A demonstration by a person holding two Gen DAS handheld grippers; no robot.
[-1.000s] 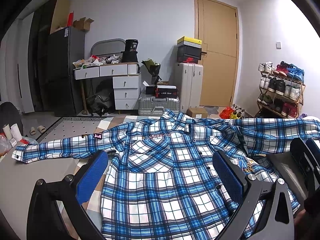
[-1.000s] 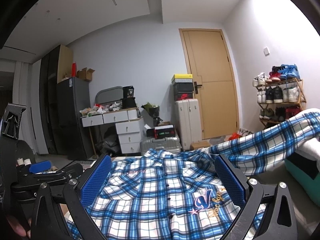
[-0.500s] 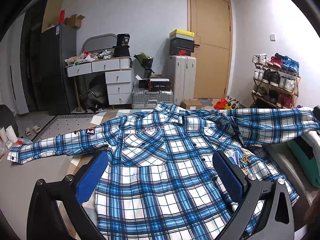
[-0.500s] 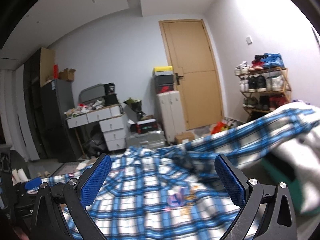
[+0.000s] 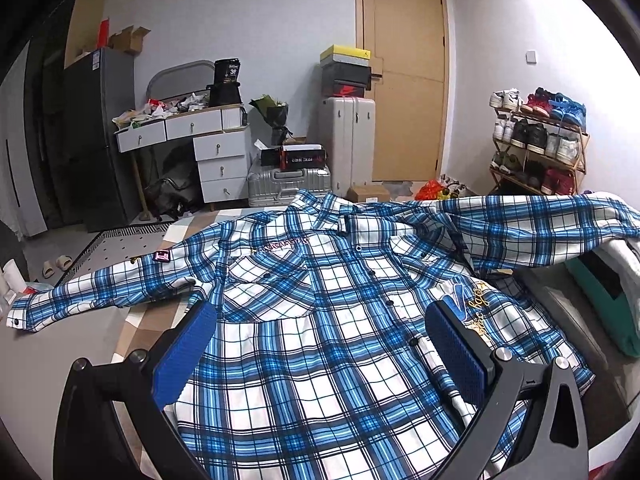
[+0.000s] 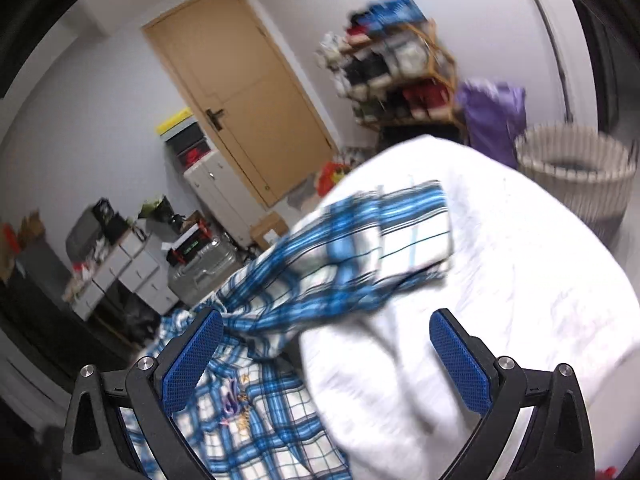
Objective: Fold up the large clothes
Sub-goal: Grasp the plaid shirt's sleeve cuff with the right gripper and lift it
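A blue and white plaid shirt [image 5: 320, 320] lies front up on a grey surface, both sleeves stretched out sideways. My left gripper [image 5: 320, 344] hovers open above the shirt's lower front, holding nothing. In the right wrist view, which is blurred, the shirt's right sleeve [image 6: 360, 248] drapes over a white bundle of fabric [image 6: 500, 300]. My right gripper [image 6: 326, 356] stands open just short of that sleeve, with nothing between its fingers.
A green object [image 5: 608, 304] lies under the white fabric at the right. A striped laundry basket [image 6: 580, 172] and a shoe rack [image 5: 540, 144] stand beyond. Suitcases [image 5: 288, 184], a drawer desk [image 5: 200, 148] and a door [image 5: 404, 80] fill the far wall.
My right gripper has swung right and tilted, from facing the shirt front to facing the right sleeve on the white fabric. The left gripper has risen slightly and stays open.
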